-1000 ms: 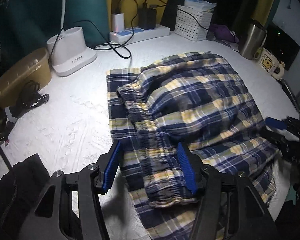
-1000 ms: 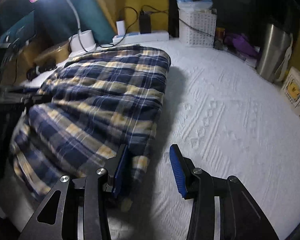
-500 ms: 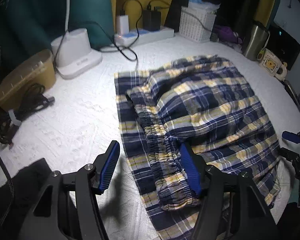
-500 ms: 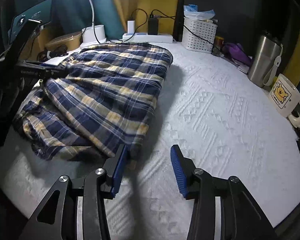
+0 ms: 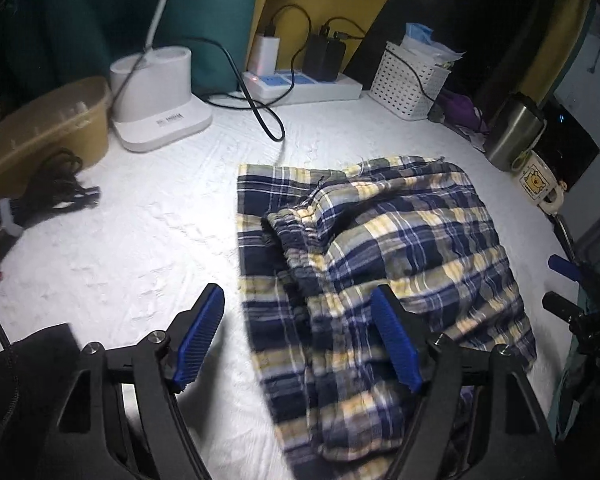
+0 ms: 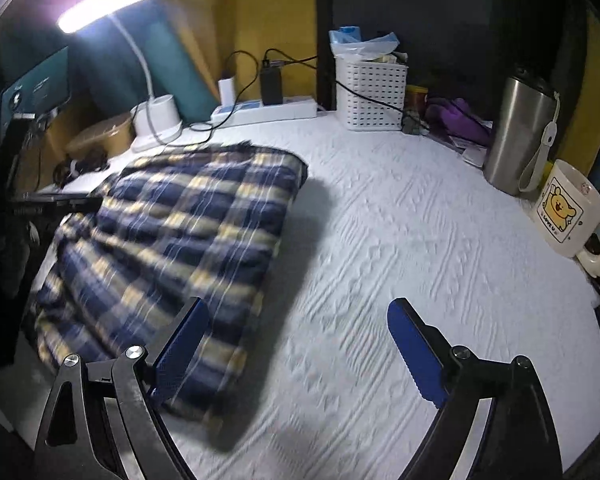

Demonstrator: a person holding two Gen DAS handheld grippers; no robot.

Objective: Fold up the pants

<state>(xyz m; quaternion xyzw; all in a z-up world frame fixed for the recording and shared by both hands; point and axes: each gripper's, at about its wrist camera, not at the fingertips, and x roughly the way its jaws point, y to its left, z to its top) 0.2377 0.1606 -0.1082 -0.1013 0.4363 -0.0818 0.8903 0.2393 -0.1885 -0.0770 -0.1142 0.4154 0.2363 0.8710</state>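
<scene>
Seemingly the plaid pants are lying folded over into a thick stack at the tabletop's nine o'clock side, both grippers' jaws having just been opening, left gripper and right gripper spreading their fingers, pinching nothing, perhaps only tidying remaining.

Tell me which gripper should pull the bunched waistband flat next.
Left, probably. The left gripper hovers open right over the pants, their elastic waistband just ahead. The right gripper, jaws just opened and empty, sits at the opposite folded edge, mostly over bare tablecloth.
</scene>
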